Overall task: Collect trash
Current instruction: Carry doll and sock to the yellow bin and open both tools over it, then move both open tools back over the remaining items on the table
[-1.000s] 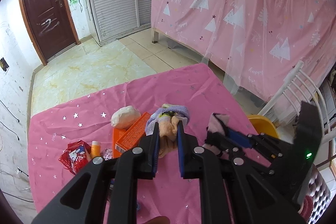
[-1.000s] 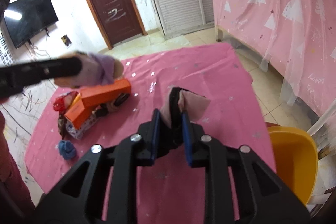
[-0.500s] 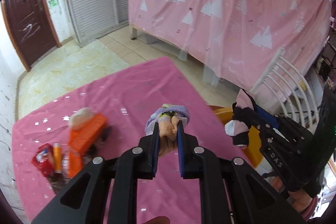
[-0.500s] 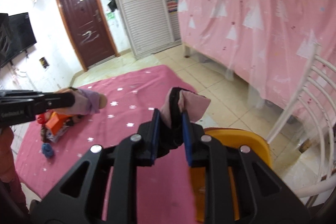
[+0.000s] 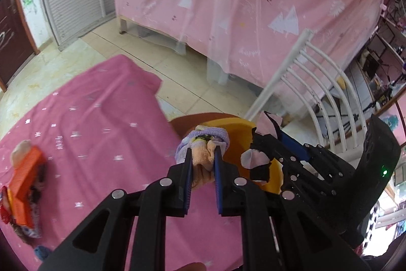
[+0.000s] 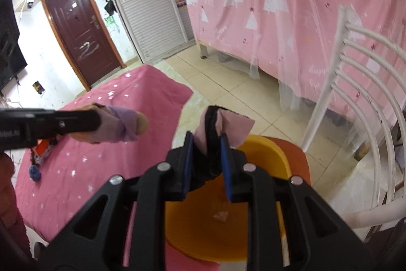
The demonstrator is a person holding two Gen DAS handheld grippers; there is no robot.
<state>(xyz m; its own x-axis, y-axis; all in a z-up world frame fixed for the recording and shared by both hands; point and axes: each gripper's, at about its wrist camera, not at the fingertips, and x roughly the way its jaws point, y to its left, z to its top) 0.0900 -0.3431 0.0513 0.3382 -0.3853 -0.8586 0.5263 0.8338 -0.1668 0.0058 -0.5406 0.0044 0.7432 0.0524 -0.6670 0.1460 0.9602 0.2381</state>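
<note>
Pink-and-black cloth (image 6: 220, 128) is clamped upright in the right hand-held gripper (image 6: 206, 156) above the yellow bin (image 6: 266, 151), while the left hand-held gripper (image 5: 202, 164) pinches a purple-and-peach sock (image 5: 203, 144).

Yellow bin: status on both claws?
Left claw shut on purple sock. Right claw shut on pink-black rag, over yellow bin. Drop path unobstructed.

My left wrist view looks forward and down along the left tool (image 5: 202, 156), close above the pink star-print worktop cloth (image 5: 88, 133). My right wrist view sits close over the round yellow plastic bin (image 6: 266, 146). Both views share bin, cloth and the white slatted chair (image 6: 355, 83).
</note>
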